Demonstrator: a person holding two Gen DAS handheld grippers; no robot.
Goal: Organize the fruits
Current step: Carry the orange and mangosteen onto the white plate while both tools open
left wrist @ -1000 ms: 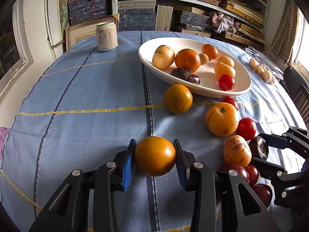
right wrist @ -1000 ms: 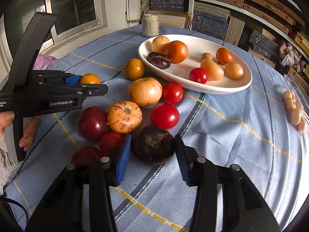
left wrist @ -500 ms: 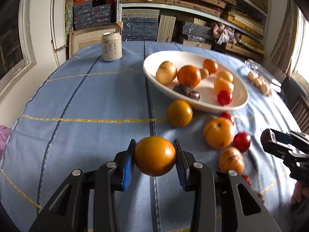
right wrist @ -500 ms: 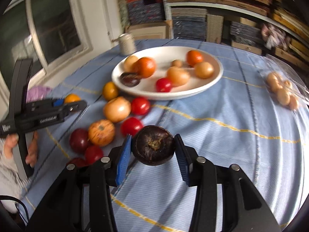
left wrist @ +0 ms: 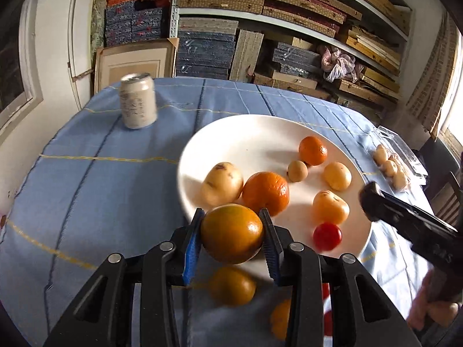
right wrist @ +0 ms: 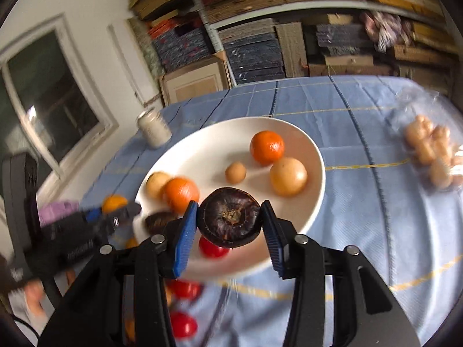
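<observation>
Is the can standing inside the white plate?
No, the can stands on the blue tablecloth, apart from the white plate.

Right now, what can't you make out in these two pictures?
- Can, left view: print blurred, unreadable.
- Fruit on the cloth, left view: blurred and partly hidden behind the left tongs.
- Dark fruit on the plate, right view: half hidden by the right tongs.
- Bag, right view: contents smeared by blur.

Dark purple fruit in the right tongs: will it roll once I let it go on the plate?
Probably. The dark purple fruit looks round and smooth, so it may roll down the white plate, whose floor seems dished, and bump the red tomato. Its rind looks firm, so bruising seems unlikely.
</observation>
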